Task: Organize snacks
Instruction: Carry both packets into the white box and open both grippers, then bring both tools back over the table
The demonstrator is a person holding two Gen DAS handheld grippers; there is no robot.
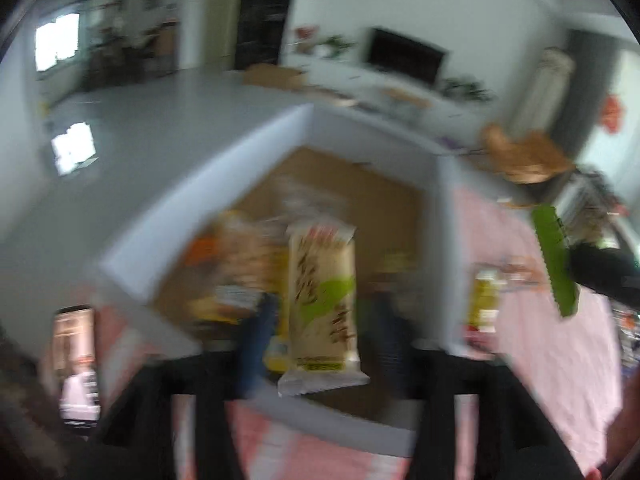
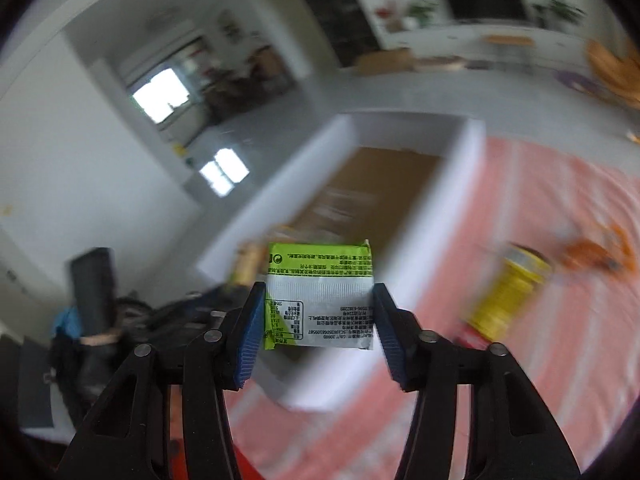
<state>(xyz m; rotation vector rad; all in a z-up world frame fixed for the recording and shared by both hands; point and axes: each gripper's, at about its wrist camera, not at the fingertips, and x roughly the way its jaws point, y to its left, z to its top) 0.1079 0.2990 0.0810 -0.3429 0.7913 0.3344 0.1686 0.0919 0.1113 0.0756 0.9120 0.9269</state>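
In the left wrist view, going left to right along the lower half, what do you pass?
Phone → white box's left wall → cream-and-green snack packet between the left tongs → yellow packet on the pink cloth → green packet in the right tongs.

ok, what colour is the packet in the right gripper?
Lime green and silver-white snack packet, with small dark print; clearest in the right wrist view.

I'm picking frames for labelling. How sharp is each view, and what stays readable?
Left wrist: heavy motion blur, only the cream snack pack over the white box is fairly clear. Right wrist: green-and-silver packet in the right tool is sharp; background smeared.
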